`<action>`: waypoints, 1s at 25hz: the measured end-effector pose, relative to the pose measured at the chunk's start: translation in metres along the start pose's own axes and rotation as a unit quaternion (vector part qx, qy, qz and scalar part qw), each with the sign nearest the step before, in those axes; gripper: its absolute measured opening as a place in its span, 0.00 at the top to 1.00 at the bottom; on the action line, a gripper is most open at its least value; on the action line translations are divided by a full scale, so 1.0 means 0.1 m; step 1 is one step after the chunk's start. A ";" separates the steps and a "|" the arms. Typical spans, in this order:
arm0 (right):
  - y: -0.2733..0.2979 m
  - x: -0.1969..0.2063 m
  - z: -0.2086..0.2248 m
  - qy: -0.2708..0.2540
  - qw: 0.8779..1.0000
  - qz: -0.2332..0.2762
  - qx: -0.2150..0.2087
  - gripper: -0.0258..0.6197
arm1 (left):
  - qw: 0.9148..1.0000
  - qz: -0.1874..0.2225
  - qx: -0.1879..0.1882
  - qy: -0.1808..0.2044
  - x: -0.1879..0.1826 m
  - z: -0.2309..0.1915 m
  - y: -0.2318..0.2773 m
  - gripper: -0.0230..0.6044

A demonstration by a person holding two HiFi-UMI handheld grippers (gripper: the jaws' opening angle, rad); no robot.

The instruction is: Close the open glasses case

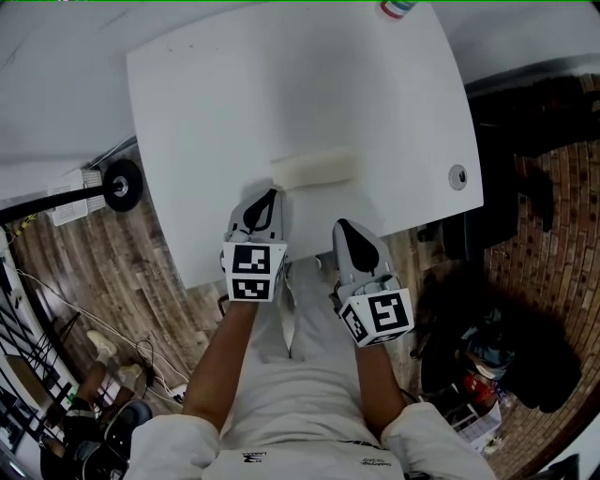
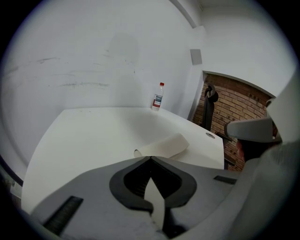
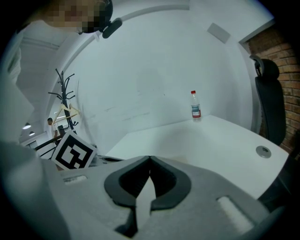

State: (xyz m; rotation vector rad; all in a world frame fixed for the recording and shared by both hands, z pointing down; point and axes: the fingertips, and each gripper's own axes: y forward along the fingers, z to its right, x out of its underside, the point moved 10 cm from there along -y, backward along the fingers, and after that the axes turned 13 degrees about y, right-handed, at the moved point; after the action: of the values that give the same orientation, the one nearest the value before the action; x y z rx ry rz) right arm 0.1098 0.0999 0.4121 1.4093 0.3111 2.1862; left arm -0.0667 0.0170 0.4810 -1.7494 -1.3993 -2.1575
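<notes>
the cream glasses case (image 1: 314, 169) lay on the white bench (image 1: 216, 112), towards its near edge. whether its lid was up could not be told. the left claw (image 1: 271, 193) hung just near of the case's left end, jaws pressed together on nothing. the right claw (image 1: 341, 224) sat further back at the bench's near edge, right of the left one, also pressed together and empty. a bottle (image 1: 398, 7) stood at the far edge.

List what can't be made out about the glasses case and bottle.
Glasses case: open or shut, unclear; small and pale in head view, its near edge behind the left hand-held gripper in left gripper view.
Bottle: cut off by head view's top edge; label too small in both gripper views.
</notes>
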 end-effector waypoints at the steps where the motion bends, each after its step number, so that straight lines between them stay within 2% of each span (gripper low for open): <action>1: -0.01 -0.03 -0.01 0.000 1.000 0.000 0.000 0.96 | 1.000 0.001 0.001 -0.001 -0.03 0.00 -0.02 0.97; 13: -0.26 -0.41 -0.23 -0.003 1.000 0.004 -0.007 0.96 | 1.000 0.019 -0.007 0.009 -0.49 0.11 -0.49 0.97; 18: -0.37 -0.63 -0.36 -0.008 1.000 0.016 -0.013 0.96 | 0.999 0.042 -0.012 0.008 -0.75 0.18 -0.74 0.97; 25: -0.55 -0.98 -0.54 -0.019 0.999 0.035 -0.025 0.96 | 0.996 0.075 -0.028 0.033 -1.13 0.33 -1.06 0.97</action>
State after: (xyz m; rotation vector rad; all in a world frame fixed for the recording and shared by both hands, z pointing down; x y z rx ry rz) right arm 0.1100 0.0985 0.2877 1.4519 0.1945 2.2052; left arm -0.0559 0.0464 0.3261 -1.7245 -1.1639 -2.1735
